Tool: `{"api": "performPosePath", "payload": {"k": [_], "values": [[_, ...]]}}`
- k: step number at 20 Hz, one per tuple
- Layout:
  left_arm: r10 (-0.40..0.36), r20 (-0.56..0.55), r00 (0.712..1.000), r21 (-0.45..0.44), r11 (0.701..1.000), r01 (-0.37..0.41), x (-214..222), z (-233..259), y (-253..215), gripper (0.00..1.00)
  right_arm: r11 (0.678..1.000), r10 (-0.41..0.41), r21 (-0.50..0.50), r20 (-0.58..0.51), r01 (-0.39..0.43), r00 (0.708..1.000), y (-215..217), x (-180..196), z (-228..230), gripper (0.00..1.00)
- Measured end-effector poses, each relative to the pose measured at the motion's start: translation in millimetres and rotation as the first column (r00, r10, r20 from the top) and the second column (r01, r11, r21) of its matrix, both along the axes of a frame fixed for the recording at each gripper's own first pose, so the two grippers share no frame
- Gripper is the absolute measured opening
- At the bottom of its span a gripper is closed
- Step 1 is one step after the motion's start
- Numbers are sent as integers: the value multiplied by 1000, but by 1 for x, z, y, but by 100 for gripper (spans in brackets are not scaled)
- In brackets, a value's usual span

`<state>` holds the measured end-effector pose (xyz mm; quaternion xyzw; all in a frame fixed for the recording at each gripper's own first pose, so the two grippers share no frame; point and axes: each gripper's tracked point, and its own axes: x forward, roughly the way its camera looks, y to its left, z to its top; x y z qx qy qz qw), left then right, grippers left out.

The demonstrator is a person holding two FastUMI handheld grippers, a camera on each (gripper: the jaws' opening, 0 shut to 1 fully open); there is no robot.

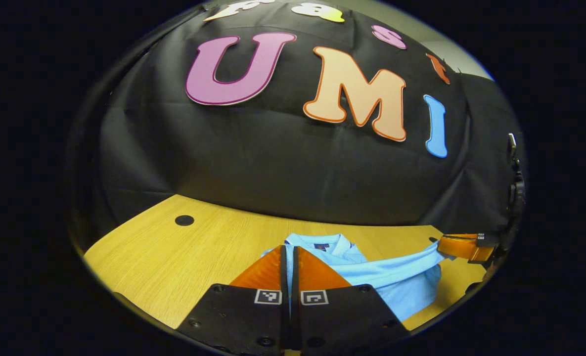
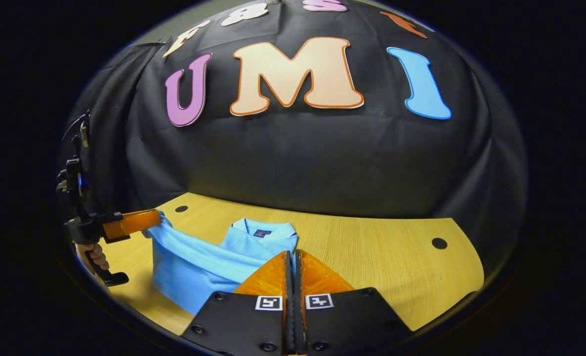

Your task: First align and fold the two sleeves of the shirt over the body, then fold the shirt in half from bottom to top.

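A light blue shirt (image 2: 208, 262) lies on the wooden table (image 2: 382, 252), collar toward the booth's back wall. The left gripper (image 1: 289, 254) and the right gripper (image 2: 291, 259) each have their fingers pinched together on a corner of the cloth, holding the fabric lifted and stretched between them

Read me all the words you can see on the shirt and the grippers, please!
Neck label on the blue shirt: too small to read.
Square markers on the left gripper and the right gripper: black-and-white patterns only, no words.
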<state>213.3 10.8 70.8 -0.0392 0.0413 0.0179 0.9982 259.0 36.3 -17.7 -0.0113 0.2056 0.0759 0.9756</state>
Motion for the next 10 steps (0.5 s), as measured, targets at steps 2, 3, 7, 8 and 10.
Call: {"api": "performPosePath", "payload": {"k": [2,3,7,8,10], "values": [[8,-13,1000,5,1000,-8,24,-2,7,0,1000,-17,-1,-12,17,1000,-2,22,-11,2],[13,-24,1000,-12,1000,-13,34,-6,10,0,1000,-29,11,-23,30,999,-2,31,-18,2],[58,-49,997,-47,997,-61,71,-16,29,0,996,-90,20,-48,91,995,-9,73,-50,2],[70,-55,996,-40,997,-72,80,-21,34,0,995,-101,6,-51,102,994,-12,81,-57,3],[84,-73,994,-21,996,-85,95,-32,39,0,994,-110,2,-84,111,990,-14,93,-76,2]]}}
